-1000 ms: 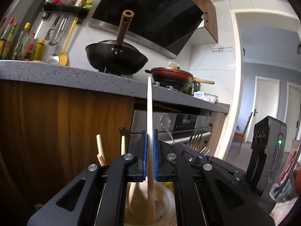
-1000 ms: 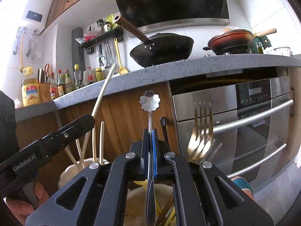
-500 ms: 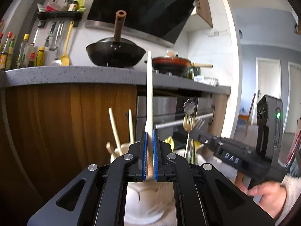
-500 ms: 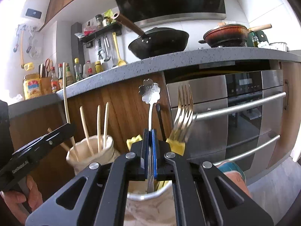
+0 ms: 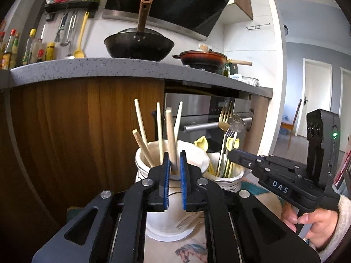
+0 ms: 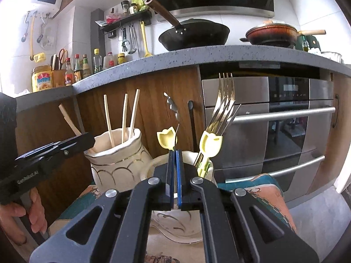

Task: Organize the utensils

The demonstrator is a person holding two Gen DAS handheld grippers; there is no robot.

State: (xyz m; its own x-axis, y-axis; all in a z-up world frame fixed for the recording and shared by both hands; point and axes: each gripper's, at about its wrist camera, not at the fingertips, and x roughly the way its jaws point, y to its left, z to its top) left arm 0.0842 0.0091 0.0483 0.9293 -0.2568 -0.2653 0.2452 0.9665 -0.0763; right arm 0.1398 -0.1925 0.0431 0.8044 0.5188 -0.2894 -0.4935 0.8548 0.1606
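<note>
Two white ceramic holders stand side by side on a patterned mat. The left holder (image 5: pixel 169 214) holds several wooden chopsticks (image 5: pixel 170 135). My left gripper (image 5: pixel 174 166) hangs just above its rim, jaws slightly apart, with a chopstick standing loose between them. The right holder (image 6: pixel 175 217) holds gold forks (image 6: pixel 223 105), yellow tulip-handled utensils (image 6: pixel 167 139) and a flower-ended metal spoon (image 6: pixel 173 107). My right gripper (image 6: pixel 175 164) sits over that holder with jaws nearly closed; the spoon leans free behind it. The right gripper also shows in the left wrist view (image 5: pixel 232 153).
A wooden cabinet front (image 5: pixel 65 131) and a steel oven (image 6: pixel 274 120) stand close behind the holders. The grey counter (image 5: pixel 109 68) above carries a black wok (image 5: pixel 138 43) and a red pan (image 5: pixel 201 58). Bottles and hanging tools line the wall at left.
Both grippers lowered to the holders. The left jaws opened and the chopstick dropped into the left holder. The spoon slid down into the right holder and now leans free.
</note>
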